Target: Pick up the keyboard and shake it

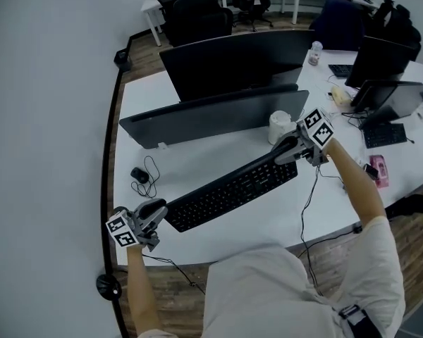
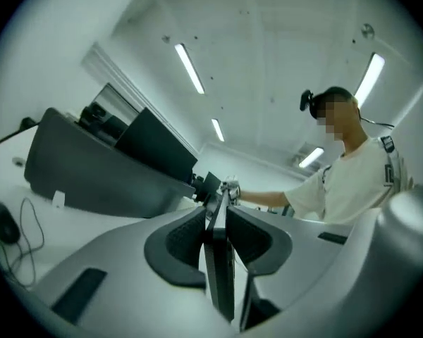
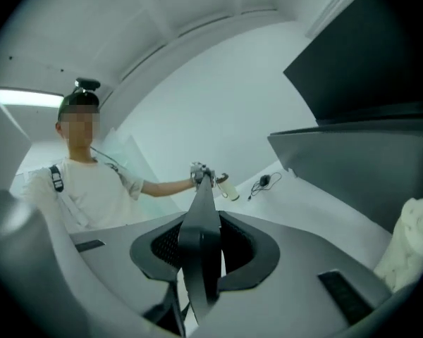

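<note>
— White desk (image 1: 197, 162) first. It is the largest thing we log, and its curved edge sweeps from 7 o'clock round to 11 in the head view.

— Agreed. Next come the screens. The wide monitor (image 1: 211, 115) stands at 12 o'clock from the keyboard (image 1: 233, 187), and a second monitor (image 1: 233, 60) stands just behind it.

— The black keyboard lies slantwise over the desk in front of them, one end towards 8 o'clock and the other towards 2. Its keys face the head camera. We cannot tell whether its underside touches the desk.

— Now the tongs. The left gripper (image 1: 157, 210) is clenched on the 8 o'clock end. In the left gripper view we see the keyboard (image 2: 218, 273) edge-on, with a pad pressed against each face.

— It is the same at the far end. The right gripper (image 1: 285, 148) grasps the 2 o'clock end, and in the right gripper view the thin dark edge of the keyboard (image 3: 201, 248) sits pinched between the pads. Each view shows the other gripper out along the board.

— Smaller items: a white paper wad (image 1: 280, 125) sits on the desk at 11 o'clock from the right gripper, just beside it.

— The mouse (image 1: 139, 175) sits at 11 o'clock from the left gripper, near the keyboard's end but apart from it. Its thin cable (image 1: 152, 167) loops at 2 o'clock of it.
</note>
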The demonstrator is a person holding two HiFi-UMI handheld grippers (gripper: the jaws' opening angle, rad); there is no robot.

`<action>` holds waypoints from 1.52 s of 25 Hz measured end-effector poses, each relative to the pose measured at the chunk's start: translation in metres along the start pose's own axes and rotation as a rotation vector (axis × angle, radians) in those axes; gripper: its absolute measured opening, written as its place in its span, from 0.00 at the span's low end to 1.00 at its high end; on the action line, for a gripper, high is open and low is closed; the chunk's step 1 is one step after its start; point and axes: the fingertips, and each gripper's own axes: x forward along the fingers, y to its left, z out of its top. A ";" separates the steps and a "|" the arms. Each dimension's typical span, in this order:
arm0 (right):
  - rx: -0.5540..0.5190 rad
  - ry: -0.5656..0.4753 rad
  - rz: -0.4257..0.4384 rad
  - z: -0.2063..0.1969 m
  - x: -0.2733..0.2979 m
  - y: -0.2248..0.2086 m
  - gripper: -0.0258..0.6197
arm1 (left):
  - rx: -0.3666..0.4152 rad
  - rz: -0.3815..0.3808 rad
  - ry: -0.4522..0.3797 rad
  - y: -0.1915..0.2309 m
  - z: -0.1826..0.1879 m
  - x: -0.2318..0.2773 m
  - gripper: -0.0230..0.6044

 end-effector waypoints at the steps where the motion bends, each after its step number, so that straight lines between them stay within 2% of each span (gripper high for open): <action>1: 0.038 -0.036 -0.011 -0.004 -0.001 -0.008 0.22 | -0.054 0.019 -0.049 0.007 -0.006 0.001 0.20; 5: 0.316 -0.166 -0.037 -0.033 0.008 -0.037 0.23 | -0.296 0.122 -0.194 0.037 -0.030 -0.001 0.21; 9: 0.562 -0.298 -0.053 -0.080 0.027 -0.064 0.24 | -0.586 0.144 -0.361 0.053 -0.053 -0.002 0.21; 11: 0.649 -0.339 -0.084 -0.104 0.034 -0.078 0.24 | -0.669 0.195 -0.382 0.064 -0.075 -0.007 0.21; 13: 0.713 -0.353 -0.103 -0.126 0.042 -0.084 0.25 | -0.721 0.236 -0.369 0.070 -0.097 -0.012 0.21; 16: 0.765 -0.346 -0.137 -0.153 0.052 -0.092 0.25 | -0.799 0.280 -0.336 0.079 -0.127 -0.021 0.21; 18: 0.798 -0.331 -0.196 -0.173 0.059 -0.097 0.27 | -0.860 0.307 -0.313 0.083 -0.143 -0.025 0.21; 20: 0.858 -0.336 -0.226 -0.189 0.070 -0.094 0.29 | -0.889 0.337 -0.279 0.086 -0.156 -0.030 0.21; 25: 0.926 -0.362 -0.216 -0.212 0.088 -0.087 0.29 | -0.916 0.372 -0.216 0.088 -0.174 -0.042 0.21; 33: 0.931 -0.360 -0.215 -0.213 0.092 -0.087 0.29 | -0.933 0.399 -0.204 0.089 -0.180 -0.044 0.21; 38: 0.928 -0.352 -0.222 -0.209 0.091 -0.086 0.29 | -0.934 0.388 -0.215 0.087 -0.177 -0.044 0.21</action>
